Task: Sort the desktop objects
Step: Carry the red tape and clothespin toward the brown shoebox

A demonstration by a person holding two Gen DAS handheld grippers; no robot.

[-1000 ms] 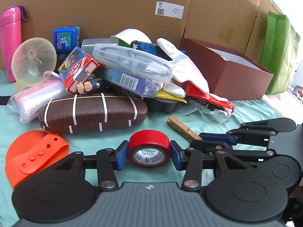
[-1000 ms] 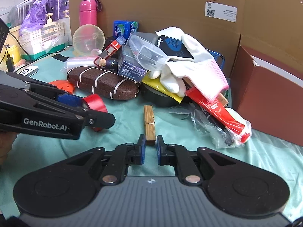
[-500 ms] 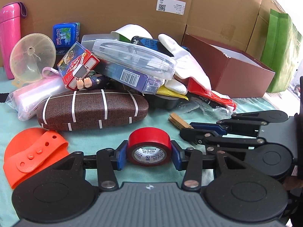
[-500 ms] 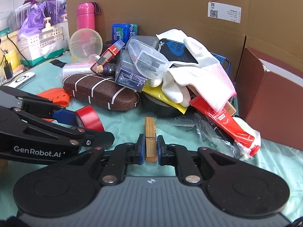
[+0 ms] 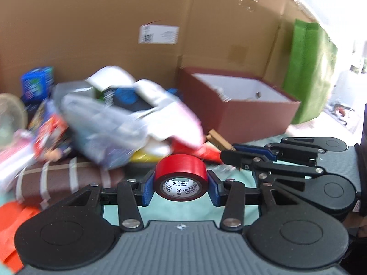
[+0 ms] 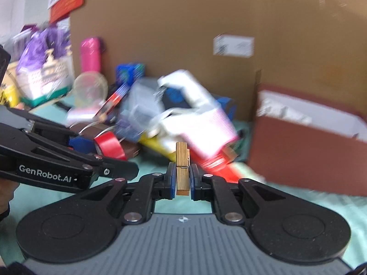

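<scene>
Left wrist view shows a big cardboard wall [image 5: 114,34] at the far side, and a dark red box [image 5: 238,114] with white inside stands open at the right, on the green cloth [image 5: 183,208]. Left of it lies a blurred pile of objects [image 5: 110,123], with a brown glasses case [image 5: 64,181] nearer. The left gripper [image 5: 181,184] is clamped on a red tape roll [image 5: 181,171], lifted above the cloth. Right wrist view shows the right gripper [image 6: 182,178] closed on a wooden clothespin [image 6: 182,167], which points toward the pile, near the box [image 6: 305,155].
</scene>
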